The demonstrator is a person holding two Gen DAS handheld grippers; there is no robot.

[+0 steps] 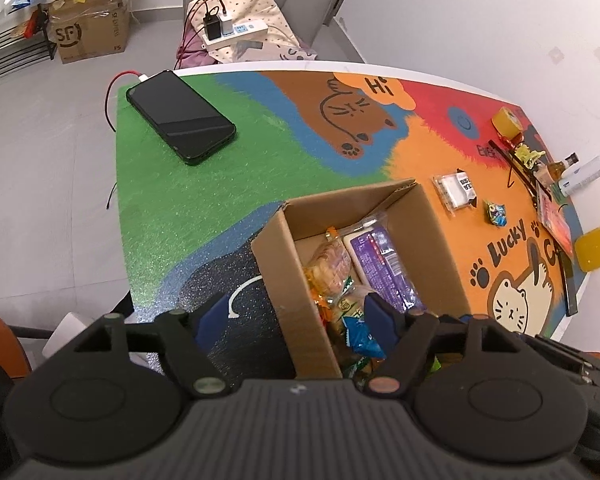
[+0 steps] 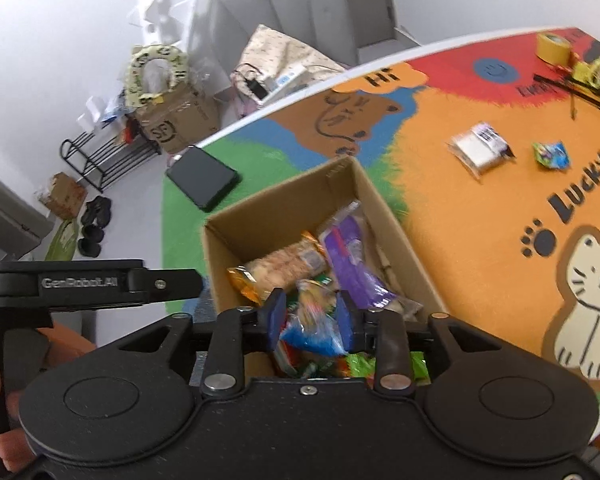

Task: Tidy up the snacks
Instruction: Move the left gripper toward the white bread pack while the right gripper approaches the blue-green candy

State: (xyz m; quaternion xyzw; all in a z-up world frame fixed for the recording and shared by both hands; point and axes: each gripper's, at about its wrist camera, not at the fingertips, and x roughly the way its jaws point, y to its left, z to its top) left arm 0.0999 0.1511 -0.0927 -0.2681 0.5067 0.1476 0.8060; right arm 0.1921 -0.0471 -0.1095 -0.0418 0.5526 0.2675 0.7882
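Cardboard walls of an open box (image 1: 300, 300) (image 2: 284, 200) stand on the colourful cat-print surface (image 1: 220, 208) (image 2: 480, 208), and the box holds a heap of snacks. Inside lie a purple packet (image 1: 384, 268) (image 2: 352, 264) along the far-right wall, a clear pack of brown biscuits (image 1: 332, 264) (image 2: 284, 268) beside it, an orange-edged wrapper (image 2: 242, 280) and, nearer the cameras, a blue bag (image 1: 362, 338) (image 2: 314, 334) on top of green wrappers (image 2: 356, 362).

Left tool (image 1: 296, 312) is spread wide and straddles the box's left wall: one blue pad (image 1: 380, 314) is inside over the snacks, the other finger is outside over the dark part of the mat. It holds nothing.

Right tool (image 2: 312, 318) hovers above the near end of the box, its blue pads (image 2: 276, 316) set partly apart with the blue bag and a blurred wrapper showing between them; whether they pinch anything cannot be told.

Outside the box, well apart on the orange area, lie a white-and-black packet (image 1: 456, 190) (image 2: 480, 150) and a small green-blue wrapped snack (image 1: 496, 212) (image 2: 552, 154). A black phone (image 1: 180, 118) (image 2: 204, 178) rests on the green area, a yellow tape roll (image 1: 508, 120) (image 2: 554, 46) near the far edge
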